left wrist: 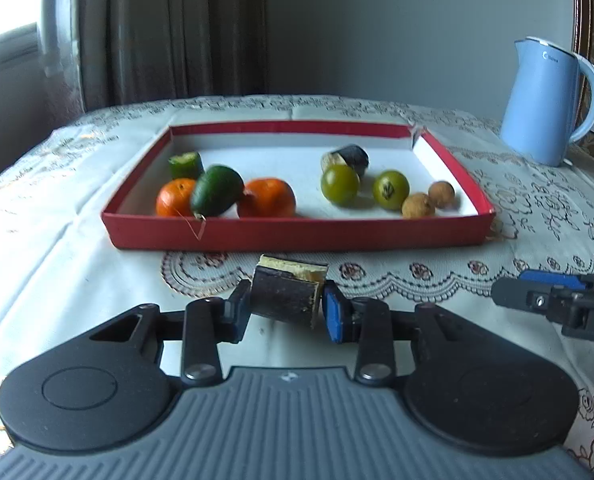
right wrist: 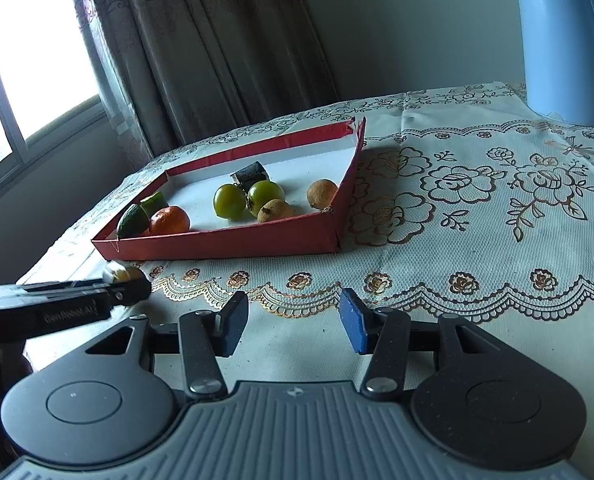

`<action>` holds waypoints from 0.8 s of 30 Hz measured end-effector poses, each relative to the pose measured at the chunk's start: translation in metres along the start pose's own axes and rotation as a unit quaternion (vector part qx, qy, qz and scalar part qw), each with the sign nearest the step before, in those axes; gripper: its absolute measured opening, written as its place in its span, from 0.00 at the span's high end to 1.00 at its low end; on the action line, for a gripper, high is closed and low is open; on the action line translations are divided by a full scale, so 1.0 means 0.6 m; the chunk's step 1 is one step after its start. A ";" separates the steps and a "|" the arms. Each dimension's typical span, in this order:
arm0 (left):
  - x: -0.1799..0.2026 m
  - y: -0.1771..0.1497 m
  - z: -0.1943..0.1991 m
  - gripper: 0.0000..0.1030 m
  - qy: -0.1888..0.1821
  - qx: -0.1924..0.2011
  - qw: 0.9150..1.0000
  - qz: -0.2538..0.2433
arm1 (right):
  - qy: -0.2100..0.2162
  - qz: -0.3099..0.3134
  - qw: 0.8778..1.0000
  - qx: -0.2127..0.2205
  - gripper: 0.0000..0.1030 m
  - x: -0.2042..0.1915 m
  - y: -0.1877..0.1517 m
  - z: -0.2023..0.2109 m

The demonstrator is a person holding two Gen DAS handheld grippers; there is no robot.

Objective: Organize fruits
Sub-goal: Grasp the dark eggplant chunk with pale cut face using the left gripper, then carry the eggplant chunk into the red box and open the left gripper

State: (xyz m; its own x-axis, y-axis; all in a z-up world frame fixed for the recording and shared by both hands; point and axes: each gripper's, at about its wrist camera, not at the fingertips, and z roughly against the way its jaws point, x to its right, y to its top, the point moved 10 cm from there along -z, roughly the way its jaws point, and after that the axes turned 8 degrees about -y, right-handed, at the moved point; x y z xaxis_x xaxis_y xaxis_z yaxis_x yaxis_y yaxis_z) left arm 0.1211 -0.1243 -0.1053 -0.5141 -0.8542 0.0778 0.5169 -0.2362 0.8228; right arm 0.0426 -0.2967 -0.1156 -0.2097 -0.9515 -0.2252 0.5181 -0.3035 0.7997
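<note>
The left gripper [left wrist: 285,306] is clamping a dark sugarcane piece [left wrist: 287,294] on the tablecloth [left wrist: 77,280], just near of the red tray [left wrist: 297,234]. It should be lifting squarely, clearing the near wall, and setting down beside the matching piece [left wrist: 347,158]. The piece is sitting tilted between both pads. The right gripper [right wrist: 293,322] is hanging part-open and empty.

hidden: second orange [right wrist: 147,232] behind avocado [right wrist: 132,220] | cut off: kettle [right wrist: 565,40] top, right edge | blurred: cane piece [right wrist: 117,274] behind left fingers [right wrist: 131,290]
</note>
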 end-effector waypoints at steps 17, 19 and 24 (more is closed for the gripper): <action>-0.016 0.112 -0.019 0.67 0.026 0.038 0.999 -0.007 | -0.005 0.008 1.000 -0.001 0.51 -0.003 -0.003 -0.001; -0.015 0.124 -0.029 0.67 0.031 0.039 0.999 -0.010 | -0.001 0.010 1.000 -0.002 0.48 -0.006 -0.003 -0.002; -0.006 0.144 -0.057 0.67 0.034 0.036 0.999 -0.014 | 0.003 0.009 1.000 -0.002 0.46 -0.006 -0.003 -0.002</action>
State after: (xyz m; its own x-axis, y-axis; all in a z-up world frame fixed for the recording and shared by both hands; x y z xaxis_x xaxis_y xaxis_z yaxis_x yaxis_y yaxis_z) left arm 0.1912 -0.1576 -0.0538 -0.4786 -0.8778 0.0183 0.4518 -0.2283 0.8624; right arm 0.0431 -0.2927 -0.1169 -0.1950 -0.9571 -0.2143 0.5251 -0.2864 0.8014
